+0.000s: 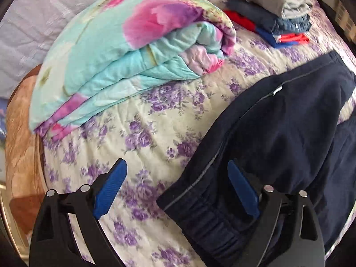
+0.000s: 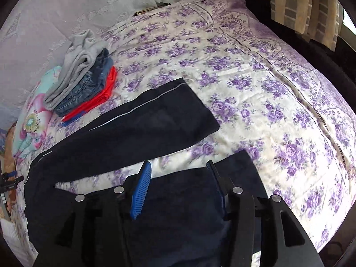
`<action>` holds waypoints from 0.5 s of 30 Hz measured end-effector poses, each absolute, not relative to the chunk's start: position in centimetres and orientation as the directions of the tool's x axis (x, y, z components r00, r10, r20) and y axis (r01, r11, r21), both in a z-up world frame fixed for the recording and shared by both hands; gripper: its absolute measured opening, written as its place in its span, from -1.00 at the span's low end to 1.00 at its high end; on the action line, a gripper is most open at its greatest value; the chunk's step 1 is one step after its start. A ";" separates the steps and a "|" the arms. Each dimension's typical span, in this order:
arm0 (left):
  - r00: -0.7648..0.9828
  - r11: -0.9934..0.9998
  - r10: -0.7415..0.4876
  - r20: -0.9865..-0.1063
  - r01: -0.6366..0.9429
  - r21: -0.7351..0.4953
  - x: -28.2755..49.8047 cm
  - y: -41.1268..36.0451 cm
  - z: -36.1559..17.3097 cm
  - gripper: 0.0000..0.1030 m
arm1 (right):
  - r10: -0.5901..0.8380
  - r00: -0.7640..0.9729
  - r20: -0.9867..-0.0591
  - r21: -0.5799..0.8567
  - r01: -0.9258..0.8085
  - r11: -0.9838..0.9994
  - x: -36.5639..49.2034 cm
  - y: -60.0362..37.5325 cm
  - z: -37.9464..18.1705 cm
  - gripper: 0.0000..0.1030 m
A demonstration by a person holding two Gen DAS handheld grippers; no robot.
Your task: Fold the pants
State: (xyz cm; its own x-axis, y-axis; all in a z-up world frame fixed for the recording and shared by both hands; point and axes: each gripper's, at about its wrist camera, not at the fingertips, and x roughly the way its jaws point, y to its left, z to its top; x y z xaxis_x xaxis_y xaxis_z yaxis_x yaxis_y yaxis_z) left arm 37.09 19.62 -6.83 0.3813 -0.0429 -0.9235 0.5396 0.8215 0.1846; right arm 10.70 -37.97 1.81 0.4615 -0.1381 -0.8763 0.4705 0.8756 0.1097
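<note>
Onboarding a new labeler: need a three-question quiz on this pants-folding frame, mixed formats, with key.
1. True or false: the left gripper is shut on the navy pants.
2. The pants legs lie: A) stacked together B) spread apart C) rolled up.
3. Fill in: the top item of the folded clothes stack is ____ in colour.

Key: 1 false, it is open; 2 B; 3 grey.

In the right wrist view the pants lie on the bedspread across the lower left of the frame, the stack of folded clothes behind them at upper left, the rolled quilt at the left edge.
</note>
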 end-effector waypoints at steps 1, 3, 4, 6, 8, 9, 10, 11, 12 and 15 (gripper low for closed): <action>0.360 0.805 -0.042 -0.932 0.565 0.182 37.7 19.4 -8.0 0.73 | -0.152 0.459 -0.875 0.087 0.458 0.885 10.7 -36.8 2.1 -0.01; 0.270 0.792 -0.091 -0.959 0.603 0.094 39.0 19.4 -10.2 0.66 | -0.163 0.463 -0.871 0.059 0.428 0.902 11.3 -34.5 2.7 -0.01; 0.213 0.791 -0.138 -0.967 0.611 0.022 39.5 19.5 -11.1 0.56 | -0.154 0.471 -0.869 0.058 0.405 0.913 11.9 -33.4 2.9 0.00; 0.212 0.782 -0.205 -0.955 0.622 -0.030 39.3 19.4 -11.8 0.36 | -0.130 0.488 -0.863 0.057 0.349 0.935 13.5 -30.7 3.4 0.07; 0.228 0.718 -0.289 -0.930 0.694 -0.053 37.4 18.9 -11.1 -0.50 | -0.086 0.515 -0.853 0.058 0.257 0.965 15.8 -27.5 3.8 0.11; 0.209 0.693 -0.324 -0.923 0.716 -0.081 36.5 18.9 -10.9 -0.70 | -0.043 0.526 -0.850 0.071 0.195 0.978 17.3 -25.7 3.9 0.11; 0.221 0.687 -0.330 -0.918 0.723 -0.073 35.8 18.9 -10.7 -0.71 | 0.020 0.532 -0.847 0.097 0.118 0.988 18.9 -23.8 3.9 0.11; 0.227 0.681 -0.333 -0.915 0.730 -0.067 35.2 18.9 -10.6 -0.73 | 0.091 0.530 -0.843 0.126 0.030 0.992 20.8 -21.8 3.9 0.11; 0.227 0.678 -0.340 -0.912 0.732 -0.071 34.9 19.1 -10.5 -0.74 | 0.159 0.519 -0.839 0.147 -0.066 0.987 22.7 -19.5 3.9 0.13; 0.236 0.677 -0.361 -0.902 0.732 -0.080 33.6 19.5 -9.8 -0.75 | 0.274 0.453 -0.848 0.124 -0.332 0.935 28.7 -12.7 2.9 0.31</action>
